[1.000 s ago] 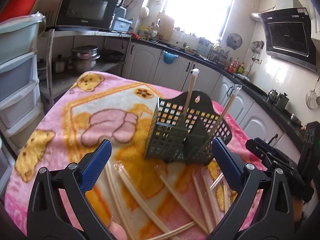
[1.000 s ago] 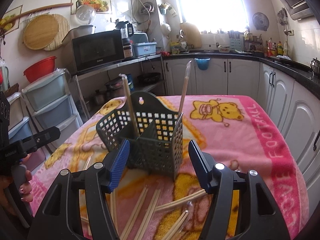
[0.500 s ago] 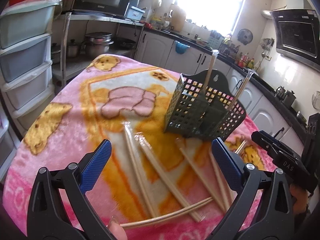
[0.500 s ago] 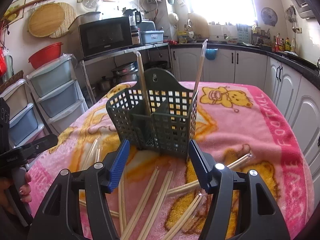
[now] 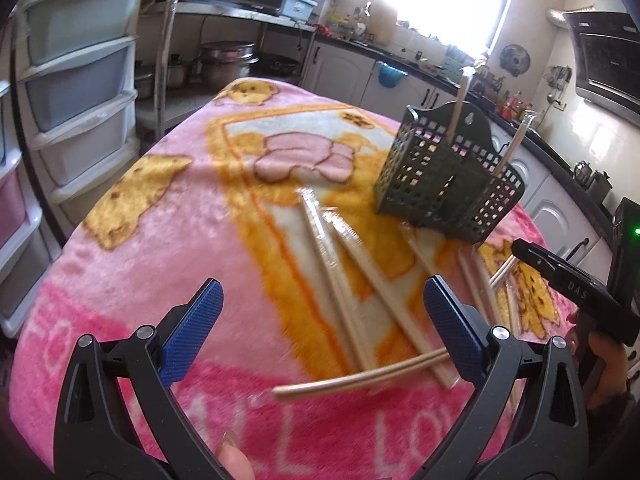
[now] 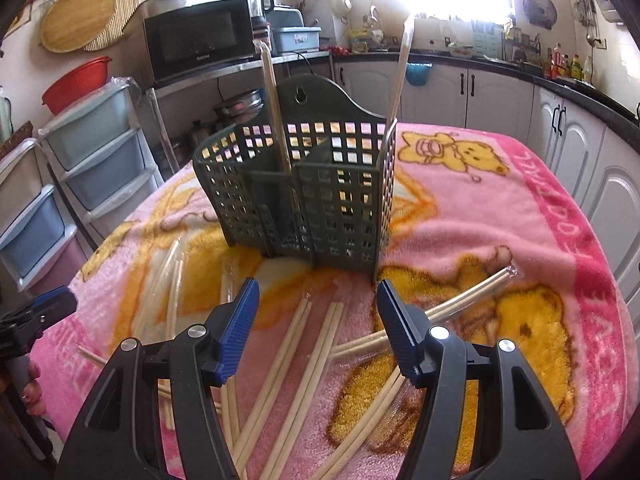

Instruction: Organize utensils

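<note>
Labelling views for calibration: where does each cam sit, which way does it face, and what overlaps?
Left wrist: on the left gripper, looking down and forward over the pink blanket at loose chopsticks and the green holder; shows its own open blue-padded fingers, a fingertip, and the right gripper at the right edge.
Right wrist: on the right gripper, facing the holder head-on; shows its open fingers and the left gripper at the left edge.
Shared: holder, chopsticks, blanket, microwave.
</note>
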The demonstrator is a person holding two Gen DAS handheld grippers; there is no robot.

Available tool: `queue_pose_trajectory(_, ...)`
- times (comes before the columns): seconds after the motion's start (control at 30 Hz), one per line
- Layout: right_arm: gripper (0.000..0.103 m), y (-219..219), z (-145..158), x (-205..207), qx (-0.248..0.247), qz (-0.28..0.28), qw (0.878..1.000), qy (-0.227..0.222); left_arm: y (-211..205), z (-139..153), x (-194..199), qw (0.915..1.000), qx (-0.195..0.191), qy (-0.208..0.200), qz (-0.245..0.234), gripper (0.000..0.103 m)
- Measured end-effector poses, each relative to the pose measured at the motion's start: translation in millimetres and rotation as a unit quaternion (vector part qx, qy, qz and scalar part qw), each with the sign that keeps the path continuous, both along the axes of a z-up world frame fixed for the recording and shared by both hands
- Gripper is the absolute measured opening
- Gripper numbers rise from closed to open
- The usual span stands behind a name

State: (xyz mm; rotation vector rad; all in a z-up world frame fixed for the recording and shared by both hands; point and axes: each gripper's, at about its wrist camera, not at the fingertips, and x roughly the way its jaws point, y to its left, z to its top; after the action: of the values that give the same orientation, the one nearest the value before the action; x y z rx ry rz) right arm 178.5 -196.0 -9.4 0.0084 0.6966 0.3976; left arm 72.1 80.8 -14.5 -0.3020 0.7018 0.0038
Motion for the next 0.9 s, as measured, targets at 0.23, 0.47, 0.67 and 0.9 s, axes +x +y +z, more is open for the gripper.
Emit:
queue_pose_trajectory(0.23, 0.059, 0.0, -7.6, 6.2, 0.004, -0.004, 1.000, 0.017, 12.6, -13.2, -10.5, 0.9994, -0.019, 0.027, 0.005, 0.092)
queue_pose_trajectory(0.47, 0.059, -1.1, -9.3, 10.3, 0.003, -0.009, 1.000, 0.023, 17.5, -32.1, -19.8, 0.9957, -0.064, 0.067, 0.002, 0.092)
queue_pose_trajectory(0.67, 0.059, -1.1, -11.7, 12.9, 0.001, -0.010, 1.000, 0.027, 18.8, -46.5, -26.2, 0.9914, -0.098, 0.087, 0.004, 0.085)
queue_pose_trajectory(0.9, 0.059, 0.0, -18.4, 25.5, -0.006, -0.010, 0.999, 0.045, 16.6, -44.6, -20.9, 0.9898, -0.119, 0.078, -0.003, 0.050)
